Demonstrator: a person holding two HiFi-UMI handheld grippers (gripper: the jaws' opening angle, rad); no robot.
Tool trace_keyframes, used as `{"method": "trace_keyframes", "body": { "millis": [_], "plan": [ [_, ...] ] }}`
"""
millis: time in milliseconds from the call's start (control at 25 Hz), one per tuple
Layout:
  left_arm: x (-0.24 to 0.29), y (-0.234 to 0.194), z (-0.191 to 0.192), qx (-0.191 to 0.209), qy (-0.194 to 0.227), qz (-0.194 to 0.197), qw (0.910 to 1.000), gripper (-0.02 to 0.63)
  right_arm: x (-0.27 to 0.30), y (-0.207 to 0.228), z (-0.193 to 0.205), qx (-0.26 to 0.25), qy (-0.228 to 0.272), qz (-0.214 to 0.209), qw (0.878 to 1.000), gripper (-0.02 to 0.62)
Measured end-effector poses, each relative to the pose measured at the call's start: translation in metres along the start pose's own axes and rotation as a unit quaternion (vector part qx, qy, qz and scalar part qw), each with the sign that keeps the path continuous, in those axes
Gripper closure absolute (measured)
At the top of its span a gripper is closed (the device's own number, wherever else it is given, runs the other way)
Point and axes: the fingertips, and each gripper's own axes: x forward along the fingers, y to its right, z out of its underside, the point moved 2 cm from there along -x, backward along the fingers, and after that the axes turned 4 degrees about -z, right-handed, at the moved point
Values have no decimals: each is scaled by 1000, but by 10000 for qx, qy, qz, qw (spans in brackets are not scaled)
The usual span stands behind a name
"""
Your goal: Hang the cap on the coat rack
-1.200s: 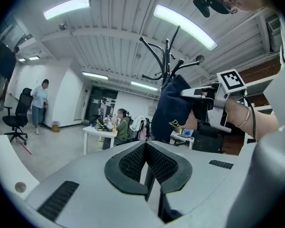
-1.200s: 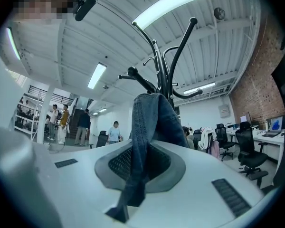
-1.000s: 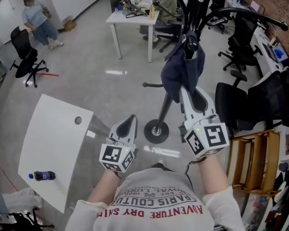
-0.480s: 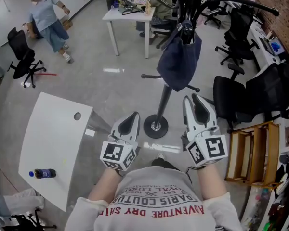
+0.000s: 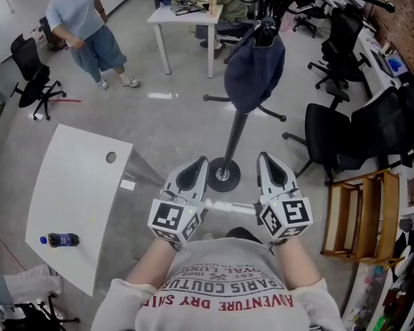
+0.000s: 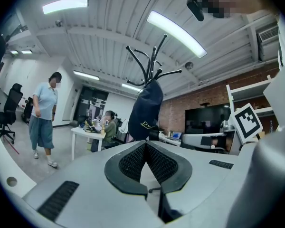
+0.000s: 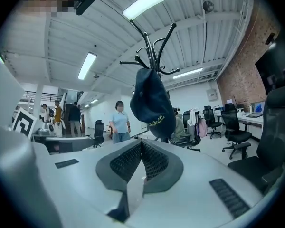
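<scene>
A dark navy cap (image 5: 254, 71) hangs from a hook of the black coat rack (image 5: 236, 140), free of both grippers. In the head view my left gripper (image 5: 193, 173) and right gripper (image 5: 269, 164) sit side by side close to my chest, below the rack's round base (image 5: 223, 175). Both are shut with nothing between their pads. The left gripper view shows the cap (image 6: 145, 110) hanging ahead, beyond the left gripper (image 6: 145, 144), under the rack's hooks (image 6: 149, 63). The same cap (image 7: 152, 103) appears above the right gripper (image 7: 141, 142) in the right gripper view.
A white table (image 5: 69, 205) with a small bottle (image 5: 58, 240) stands at my left. A person (image 5: 90, 33) walks at the far left. Black office chairs (image 5: 331, 136) and a wooden shelf (image 5: 362, 219) stand to the right, with a white desk (image 5: 186, 23) behind the rack.
My right gripper let go of the cap and drew back toward my chest; the cap stays on the hook. The left gripper moved slightly inward. The person walked nearer.
</scene>
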Motion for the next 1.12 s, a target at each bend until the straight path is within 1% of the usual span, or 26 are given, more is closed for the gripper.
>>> {"method": "trace_keyframes", "body": {
  "millis": [160,280,360,520,680,800,920,1000,1120],
  "plan": [
    [-1,14,2,72,-21,-16,10000,601,-10,1,23,131,-162,-78,9998,581],
    [-2,19,0,160,-6,-47,9999,601,-15,-1,29,167,-247,-175,9994,581],
    [-5,21,0,177,-7,-84,9998,601,-20,-3,28,137,-259,-246,9993,581],
    [-7,24,-1,24,-10,-228,9997,601,-31,-2,17,-66,-198,-352,9992,581],
    [-5,38,-3,40,15,-268,9996,601,-40,7,9,-111,-151,-403,9990,581],
    [-4,43,-3,29,33,-330,9994,601,-45,10,8,-49,-119,-467,9988,581],
    [-4,48,-2,7,43,-400,9992,601,-48,14,11,137,-149,-586,9981,581],
    [-3,52,-3,-8,40,-396,9992,601,-50,18,11,257,-148,-612,9977,581],
    [1,59,-4,9,22,-349,9994,601,-52,22,6,242,-110,-611,9978,581]
  ]
}}
